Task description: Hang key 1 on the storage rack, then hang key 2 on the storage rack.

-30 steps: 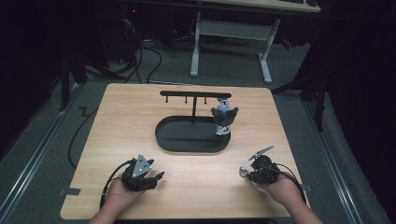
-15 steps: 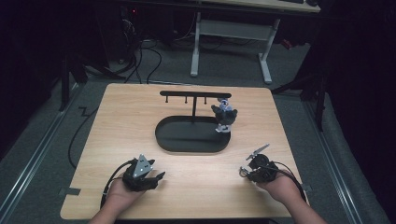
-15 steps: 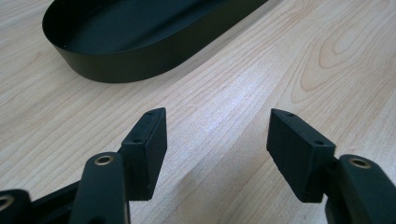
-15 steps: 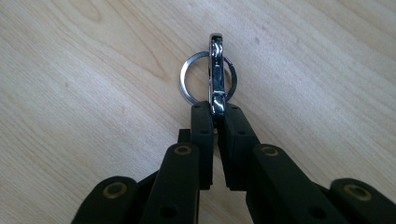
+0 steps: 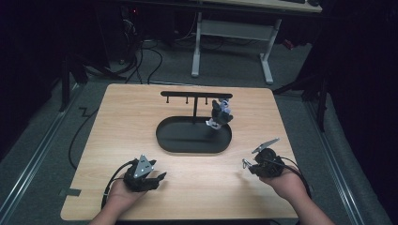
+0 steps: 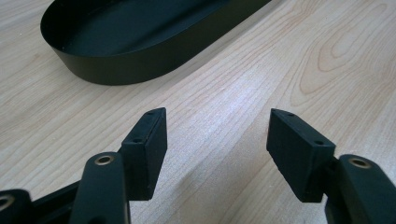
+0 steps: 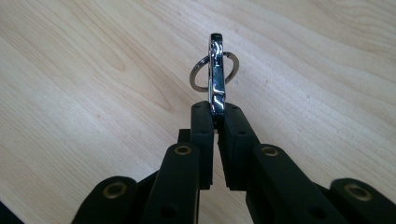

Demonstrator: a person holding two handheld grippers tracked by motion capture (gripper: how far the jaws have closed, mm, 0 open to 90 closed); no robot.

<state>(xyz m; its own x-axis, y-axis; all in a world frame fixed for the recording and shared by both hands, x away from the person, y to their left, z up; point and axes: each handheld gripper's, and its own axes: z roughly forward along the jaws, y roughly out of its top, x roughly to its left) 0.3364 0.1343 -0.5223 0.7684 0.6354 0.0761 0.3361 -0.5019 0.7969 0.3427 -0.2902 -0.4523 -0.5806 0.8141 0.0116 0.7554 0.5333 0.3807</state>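
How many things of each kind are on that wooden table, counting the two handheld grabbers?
Handheld grippers: 2, left gripper and right gripper
Black oval tray with hook rack: 1
Keychains: 2, hanging figure keychain, shiny clip keychain
Total: 5

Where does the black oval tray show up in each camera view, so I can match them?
High view: the black oval tray sits mid-table, under the hook stand.
Left gripper view: its wall fills the top left.
Right gripper view: not in it.
Shared landmark: the light wooden tabletop.
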